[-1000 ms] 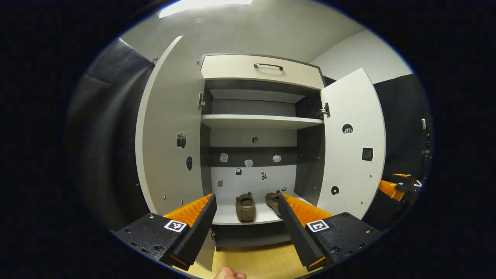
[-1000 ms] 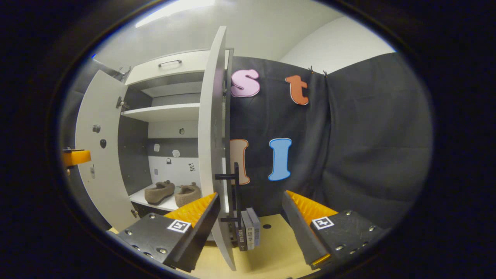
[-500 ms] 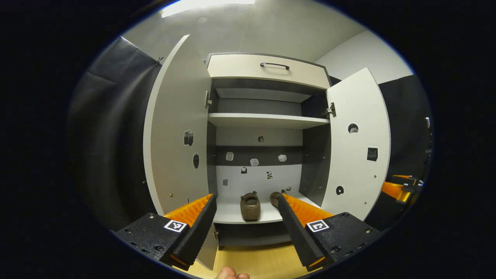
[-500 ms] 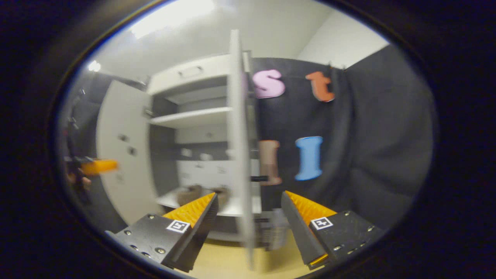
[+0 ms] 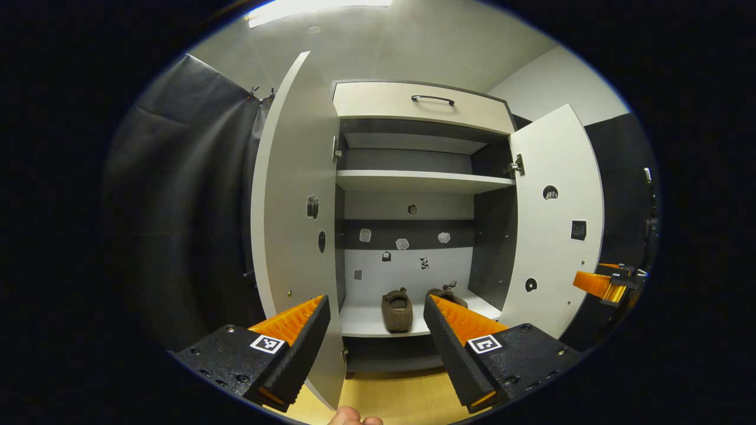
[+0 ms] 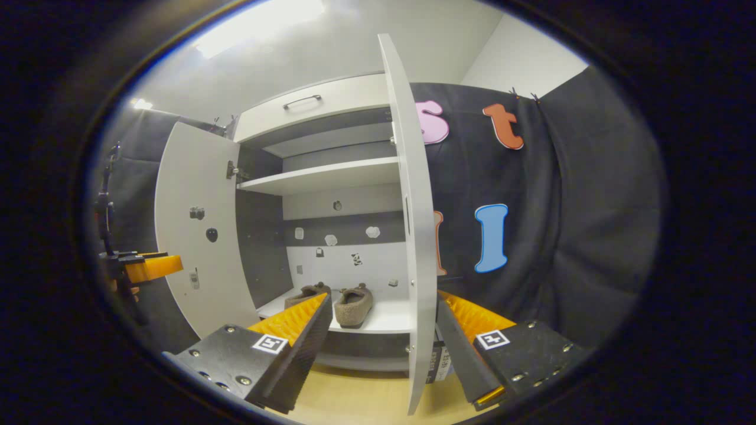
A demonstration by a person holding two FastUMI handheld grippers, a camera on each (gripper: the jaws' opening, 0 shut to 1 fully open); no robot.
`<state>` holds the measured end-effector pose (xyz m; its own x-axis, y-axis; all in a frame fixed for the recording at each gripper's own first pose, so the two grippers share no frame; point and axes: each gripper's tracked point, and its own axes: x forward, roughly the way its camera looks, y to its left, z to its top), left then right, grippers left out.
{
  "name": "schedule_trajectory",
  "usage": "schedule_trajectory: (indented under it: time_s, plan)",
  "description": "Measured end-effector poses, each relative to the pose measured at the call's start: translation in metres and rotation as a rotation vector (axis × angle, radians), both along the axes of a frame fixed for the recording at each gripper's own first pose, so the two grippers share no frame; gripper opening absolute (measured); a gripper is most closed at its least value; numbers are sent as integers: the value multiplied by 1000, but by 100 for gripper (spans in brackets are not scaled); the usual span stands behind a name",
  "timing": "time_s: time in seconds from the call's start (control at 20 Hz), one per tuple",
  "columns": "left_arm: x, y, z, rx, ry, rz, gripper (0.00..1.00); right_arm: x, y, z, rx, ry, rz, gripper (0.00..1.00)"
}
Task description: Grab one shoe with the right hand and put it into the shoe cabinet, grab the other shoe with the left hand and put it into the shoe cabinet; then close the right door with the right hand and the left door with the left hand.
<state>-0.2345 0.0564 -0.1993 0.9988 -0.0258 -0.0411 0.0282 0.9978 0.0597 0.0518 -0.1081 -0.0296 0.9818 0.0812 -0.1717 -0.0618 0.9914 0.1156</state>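
Since both shoes already sit on the cabinet's bottom shelf (image 5: 360, 321), what's left looks like the doors, right one first

Right tongs (image 6: 378, 330): open, holding nothing. Right door (image 6: 413, 236) stands edge-on to them, its free edge running vertical between the two fingers, slightly nearer the right finger; can't tell if it touches either one. Door's long axis is upright, hinge side at the back toward the cabinet (image 6: 319, 112). So the closing push should go sideways toward the cabinet opening, w/ the tongs on the outer face or nipping the edge. Right hand is clearly the nearer one; in the left gripper view those tongs show as a small tip (image 5: 602, 286) past the door's outer side

Left tongs (image 5: 375, 333): open too, empty, facing the opening from further back. Left door (image 5: 295, 224) swung wide, inner face visible, just left of the left finger

Shoes: left shoe (image 5: 396, 310) and right shoe (image 5: 449, 293), brown fuzzy slipper type, side by side, toes pointing in. In the right gripper view the pair (image 6: 353, 304) sits well inside, so neither door should catch them

Doors: plain white panels, few small stickers on inner faces, hinges near the top
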Motion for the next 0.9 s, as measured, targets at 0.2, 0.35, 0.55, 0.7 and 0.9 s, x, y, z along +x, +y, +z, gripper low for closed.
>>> schedule_trajectory:
  time_s: [0.2,0.35,0.55,0.7,0.9]
  plan:
    - [5,-6,-2,-5,-1,-24,94,0,18,0,-28,10,33,100]
    - [9,-8,-5,-9,5,-36,96,-2,35,0,-33,12,60,100]
    - [10,-5,-4,-19,2,-37,96,-3,50,1,-12,20,89,96]
    - [10,-2,-2,-27,-4,-36,96,1,68,0,-5,21,126,100]
    - [5,8,-2,-27,-4,-16,96,8,96,-6,18,19,185,100]
